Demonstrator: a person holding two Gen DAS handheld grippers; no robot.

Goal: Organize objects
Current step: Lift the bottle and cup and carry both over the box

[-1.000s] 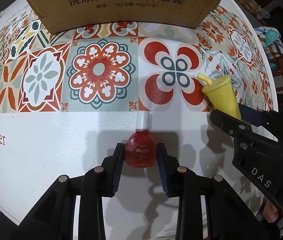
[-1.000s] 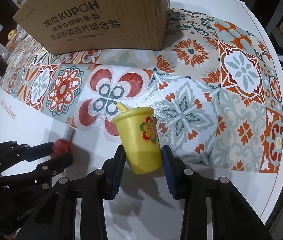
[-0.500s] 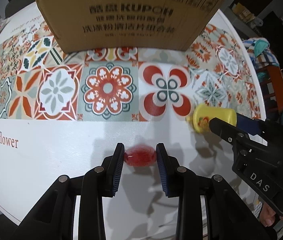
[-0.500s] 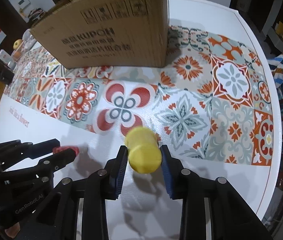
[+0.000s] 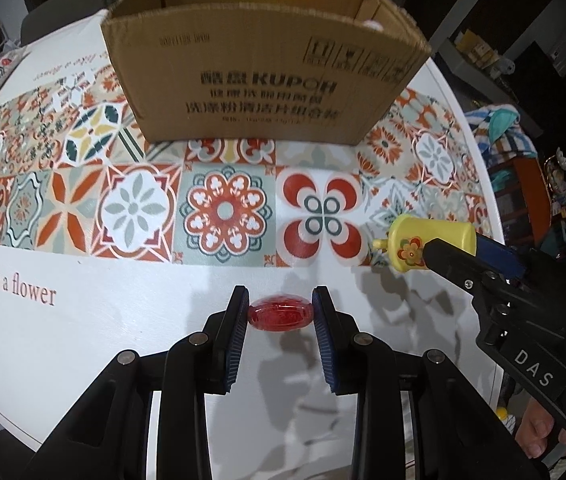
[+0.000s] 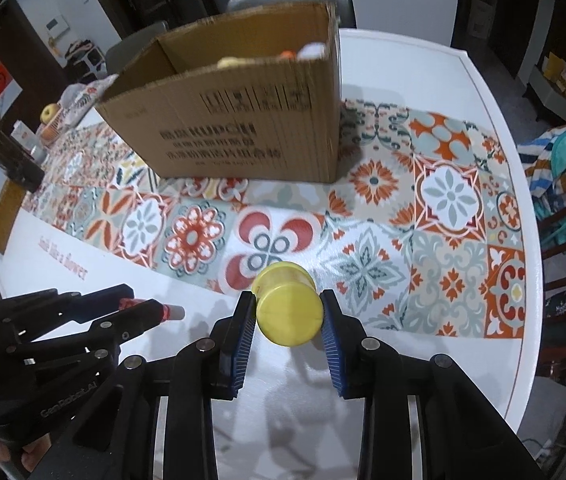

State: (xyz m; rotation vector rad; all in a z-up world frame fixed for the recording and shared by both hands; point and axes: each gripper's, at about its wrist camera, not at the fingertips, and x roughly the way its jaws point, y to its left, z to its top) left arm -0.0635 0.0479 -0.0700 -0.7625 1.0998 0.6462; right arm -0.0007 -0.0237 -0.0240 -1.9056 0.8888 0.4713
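The left gripper (image 5: 281,312) squeezes a little red bottle (image 5: 280,314) up above the table (image 5: 83,340), and the right gripper (image 6: 286,314) squeezes a yellow cup (image 6: 287,307) — both in front of the big box (image 5: 259,80). The bottle looks round and smooth — it could slip out and fall before reaching the box.

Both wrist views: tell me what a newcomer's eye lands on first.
The open cardboard box dominates the far middle of the bright tiled tablecloth. Nearer, the left gripper clamps a small red bottle end-on above the white table edge. To its right, the right gripper grips a yellow cup, its base toward the camera.
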